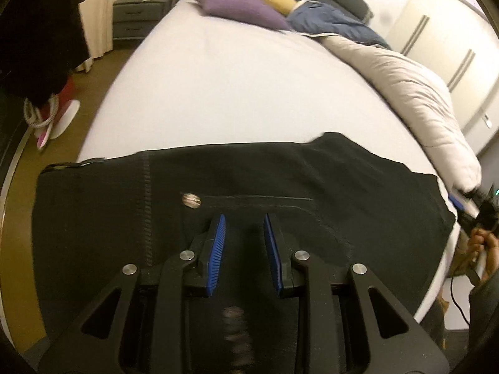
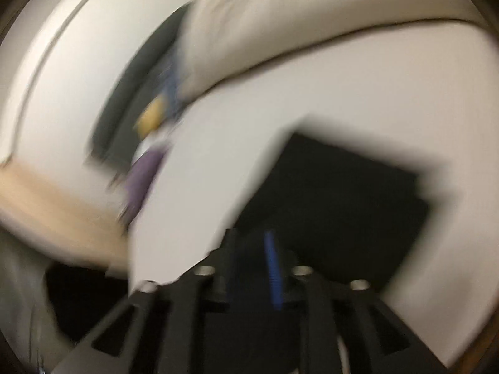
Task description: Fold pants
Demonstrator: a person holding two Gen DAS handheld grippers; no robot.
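In the left wrist view, the black pants (image 1: 243, 187) lay as a compact folded rectangle near the foot edge of the bed (image 1: 218, 78), the left tongs (image 1: 243, 233) hovering over them, parted and empty. The blurred right wrist view showed the right tongs (image 2: 252, 268) released, empty beside the same dark bundle (image 2: 343, 205); the folding looked nearly or wholly finished.

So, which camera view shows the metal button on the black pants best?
The left wrist view: the button is sharp there, on the pants just beyond the left gripper. The right wrist view is blurred; the pants are a dark shape, no button visible.
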